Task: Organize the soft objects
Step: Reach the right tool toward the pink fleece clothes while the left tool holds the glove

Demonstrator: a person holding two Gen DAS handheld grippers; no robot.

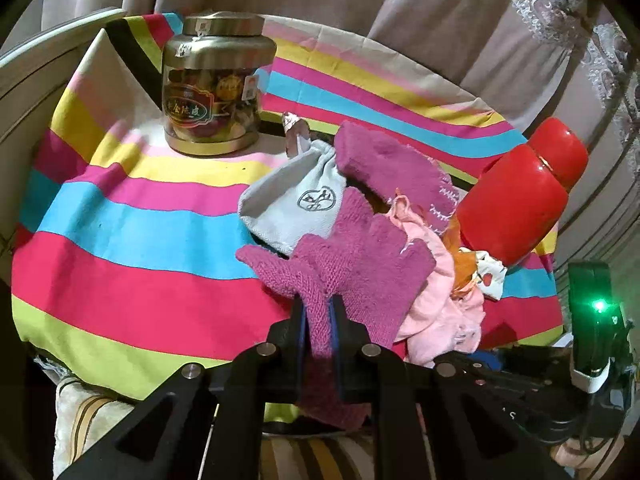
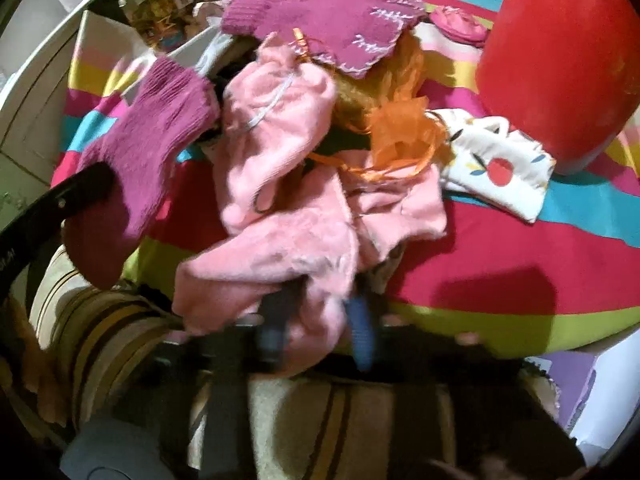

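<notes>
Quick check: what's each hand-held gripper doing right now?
Left hand-held gripper: shut on purple glove.
Right hand-held gripper: shut on pink cloth.

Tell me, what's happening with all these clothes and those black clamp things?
A person is sorting a heap of soft things on a striped, many-coloured tablecloth, holding a clamp tool in each hand. The left gripper is shut on a magenta knitted glove. The right gripper is pinching a fluffy pale pink garment at the heap's near edge. A grey drawstring pouch, a shiny red flask and a gold-lidded jar stand or lie nearby, untouched.
</notes>
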